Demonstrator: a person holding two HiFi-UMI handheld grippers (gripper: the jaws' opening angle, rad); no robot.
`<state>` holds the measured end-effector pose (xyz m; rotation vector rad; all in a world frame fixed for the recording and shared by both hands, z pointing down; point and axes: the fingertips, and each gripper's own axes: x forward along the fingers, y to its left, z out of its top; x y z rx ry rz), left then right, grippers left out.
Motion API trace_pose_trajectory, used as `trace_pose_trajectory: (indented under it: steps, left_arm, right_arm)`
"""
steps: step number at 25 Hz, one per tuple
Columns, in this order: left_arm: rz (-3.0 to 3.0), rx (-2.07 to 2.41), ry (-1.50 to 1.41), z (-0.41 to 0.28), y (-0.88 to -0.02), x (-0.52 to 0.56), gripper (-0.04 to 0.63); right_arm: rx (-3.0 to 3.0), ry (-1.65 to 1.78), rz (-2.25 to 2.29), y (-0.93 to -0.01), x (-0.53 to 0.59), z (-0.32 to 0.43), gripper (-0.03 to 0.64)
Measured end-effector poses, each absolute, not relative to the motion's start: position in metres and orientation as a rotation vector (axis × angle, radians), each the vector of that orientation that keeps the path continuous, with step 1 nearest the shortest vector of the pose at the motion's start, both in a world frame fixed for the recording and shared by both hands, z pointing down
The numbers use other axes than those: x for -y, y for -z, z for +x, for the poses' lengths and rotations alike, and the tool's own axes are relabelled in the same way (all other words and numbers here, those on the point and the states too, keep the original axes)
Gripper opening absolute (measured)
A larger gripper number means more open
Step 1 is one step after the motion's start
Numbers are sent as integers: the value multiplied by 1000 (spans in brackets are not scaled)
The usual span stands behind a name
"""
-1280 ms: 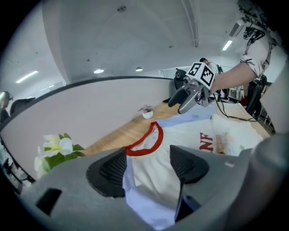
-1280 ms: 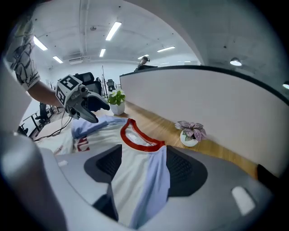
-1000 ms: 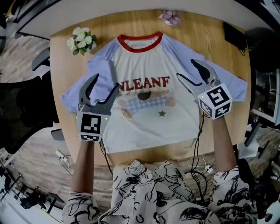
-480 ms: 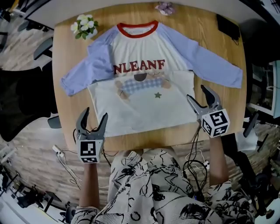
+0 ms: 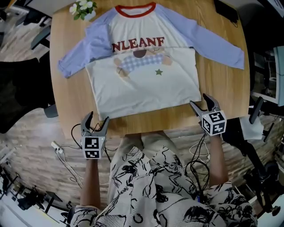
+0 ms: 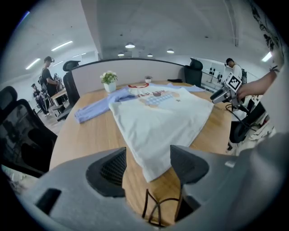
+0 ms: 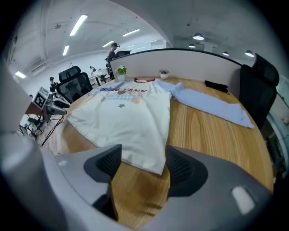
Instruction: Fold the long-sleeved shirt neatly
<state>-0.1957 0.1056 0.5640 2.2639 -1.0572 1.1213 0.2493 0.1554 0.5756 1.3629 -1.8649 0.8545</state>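
The long-sleeved shirt (image 5: 142, 84) lies flat on the round wooden table (image 5: 71, 102). It has a cream body, lavender sleeves spread to both sides and a red collar at the far edge. My left gripper (image 5: 97, 119) hovers open at the hem's near left corner. In the left gripper view that shirt (image 6: 158, 122) corner lies between the spread jaws of the left gripper (image 6: 146, 164), untouched. My right gripper (image 5: 199, 101) stands open at the near right hem corner. The right gripper view shows the shirt (image 7: 131, 122) corner between the right gripper's (image 7: 142, 164) jaws, not pinched.
A small pot of white flowers (image 5: 83, 9) stands at the table's far left, a black object (image 5: 226, 9) at the far right. Cables (image 5: 66, 155) hang below the near edge. Office chairs (image 7: 255, 85) surround the table. People (image 6: 47, 76) stand in the background.
Both grippers have drawn back from the middle of the shirt toward the near table edge and lowered to the hem corners. Their jaws stayed open. The shirt has not moved.
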Motion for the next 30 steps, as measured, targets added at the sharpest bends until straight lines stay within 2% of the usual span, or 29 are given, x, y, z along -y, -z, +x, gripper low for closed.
trace_pose_trajectory:
  steps: [2, 4, 6, 7, 8, 9, 10, 21, 30]
  left_arm:
    - [2244, 1026, -1146, -198, -580, -116, 306]
    - [2211, 1009, -1148, -201, -592, -125, 266]
    - [2189, 1020, -1134, -203, -595, -130, 227]
    - [2182, 1028, -1134, -205, -595, -132, 181]
    - [2180, 1036, -1137, -205, -594, -132, 102]
    - [2187, 1042, -1139, -204, -591, -131, 50]
    - [2202, 1048, -1135, -202, -587, -129, 29]
    - [2290, 1143, -780, -208, -482, -152, 26]
    - [2158, 1105, -873, -229, -533, -205, 27]
  right_arm:
    - [1854, -883, 1365, -584, -164, 249, 313]
    - [1850, -905, 1370, -589, -169, 248, 257]
    - [1845, -913, 1368, -592, -172, 246, 162]
    - [1842, -908, 1357, -593, -174, 244, 59]
    - [1838, -897, 1341, -594, -175, 242, 17]
    - [1836, -878, 1326, -593, -175, 240, 17]
    - [1836, -855, 1318, -591, -175, 239, 17]
    - [1940, -792, 1429, -504, -216, 232, 18]
    - [1881, -901, 1423, -536, -271, 228, 20]
